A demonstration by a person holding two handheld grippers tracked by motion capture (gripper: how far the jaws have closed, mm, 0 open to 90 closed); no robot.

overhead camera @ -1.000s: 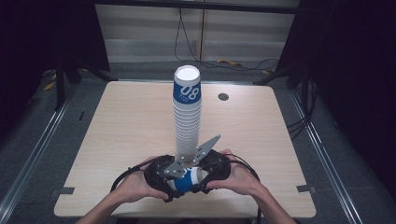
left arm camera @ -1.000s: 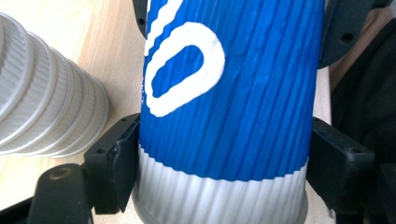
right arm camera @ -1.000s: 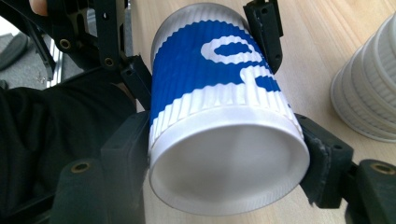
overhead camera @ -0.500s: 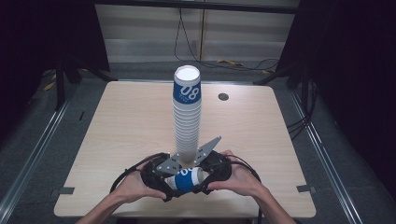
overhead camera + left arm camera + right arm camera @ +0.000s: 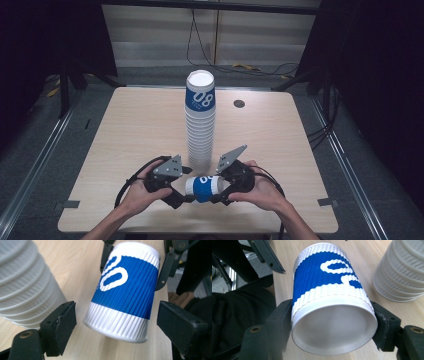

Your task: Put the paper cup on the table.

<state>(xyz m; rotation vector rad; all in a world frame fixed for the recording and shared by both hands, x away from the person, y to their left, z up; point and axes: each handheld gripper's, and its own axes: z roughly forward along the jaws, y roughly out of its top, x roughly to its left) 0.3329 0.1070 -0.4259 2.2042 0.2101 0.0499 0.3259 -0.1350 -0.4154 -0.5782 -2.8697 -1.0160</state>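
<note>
Near the tabletop's (image 5: pixel 125 130) near edge, just short of the tall stack (image 5: pixel 200 125), the cup (image 5: pixel 202 188) lies on its side in the air between the two grippers. The right gripper (image 5: pixel 220 192) has its jaws clamped on the cup's bottom end, a pad pressed to either side. The left gripper (image 5: pixel 182 192) has just been opening its jaws: they now stand partly open either side of the cup's rim, with clear gaps, holding nothing.

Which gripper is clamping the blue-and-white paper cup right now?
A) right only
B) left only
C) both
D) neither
A: the right gripper has its jaws pressed on the cup near its base, while the left gripper jaws stand clear on either side of it.
</note>
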